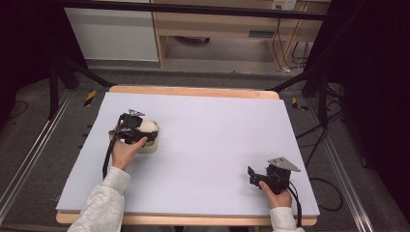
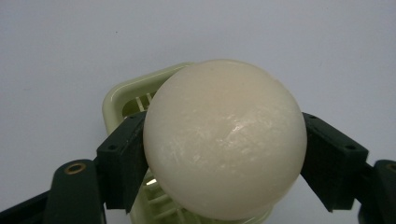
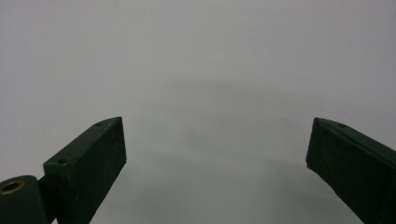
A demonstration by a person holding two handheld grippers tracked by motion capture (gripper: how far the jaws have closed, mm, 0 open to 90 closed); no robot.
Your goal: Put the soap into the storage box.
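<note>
My left gripper [image 2: 224, 154] pinches the ball [image 2: 225, 139] between its fingers, over the green basket [image 2: 122, 99] at the table's [image 1: 208, 145] left. My right gripper [image 3: 217, 154] rests near-right, fingers spread, holding nothing.

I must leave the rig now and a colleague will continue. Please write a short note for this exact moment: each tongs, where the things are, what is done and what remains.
Left tongs: closed on the cream ball, one pad on each side. The ball is directly over the pale green slatted basket, at the left of the grey mat; whether it already rests in the basket I cannot tell.
Right tongs: open, nothing between them, near the mat's front right corner.
Done: ball gripped and brought to the basket.
Left: probably seat the ball in the basket, open the left tongs and pull them away.
</note>
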